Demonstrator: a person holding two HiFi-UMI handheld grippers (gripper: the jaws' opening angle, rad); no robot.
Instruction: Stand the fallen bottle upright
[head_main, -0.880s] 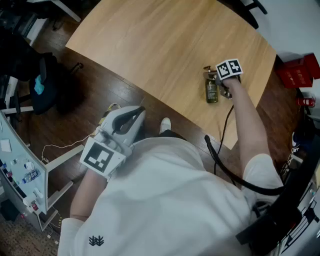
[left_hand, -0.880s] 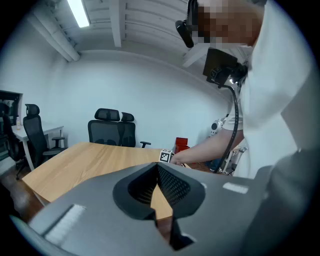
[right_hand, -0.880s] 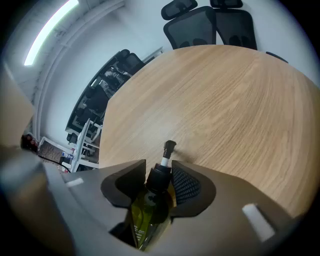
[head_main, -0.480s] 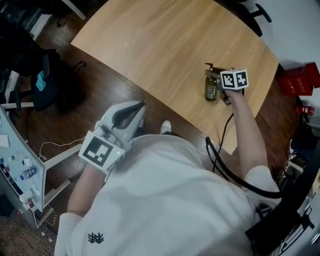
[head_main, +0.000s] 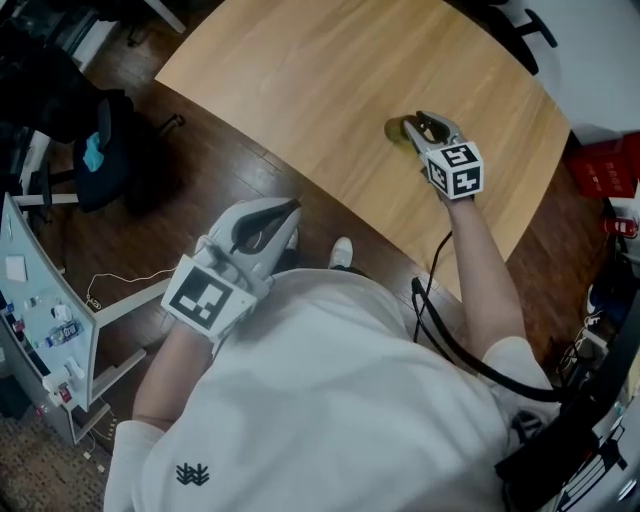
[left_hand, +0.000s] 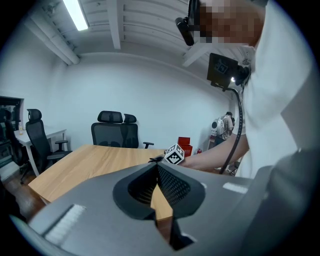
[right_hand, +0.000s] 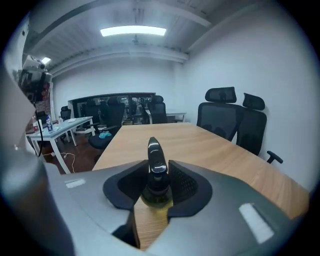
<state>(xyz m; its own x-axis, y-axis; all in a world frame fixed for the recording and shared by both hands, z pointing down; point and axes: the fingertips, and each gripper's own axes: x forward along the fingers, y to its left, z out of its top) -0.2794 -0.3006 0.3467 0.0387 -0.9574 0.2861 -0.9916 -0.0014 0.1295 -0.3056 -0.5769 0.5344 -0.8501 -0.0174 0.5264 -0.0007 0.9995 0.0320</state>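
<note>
Over a wooden worktop (head_main: 300, 80), the right gripper (head_main: 420, 122) pinches the olive-green pump bottle (head_main: 397, 130) by its neck, arm stretched out toward the far-right part of the board. In the right gripper view the jaws of the right gripper (right_hand: 156, 171) press in on both sides of the bottle (right_hand: 157, 195) just under the black pump head, which points up btwn the pads, w/ the green body below and bare wood of the worktop (right_hand: 200, 145) under it. Whether the base touches the wood cannot be told.

The left gripper (head_main: 290, 207) hangs off the near edge of the worktop, over dark plank floor (head_main: 230, 170) and close to the person's white shirt (head_main: 330, 400). The left gripper view shows the left gripper (left_hand: 157, 167) w/ jaws pressed together at the tips, nothing btwn them. Beyond them lies the worktop (left_hand: 85, 160).

Bkgd: black office chairs (right_hand: 235, 120) line the far side of the worktop, and a red box (head_main: 600, 165) sits on the floor at right.
</note>
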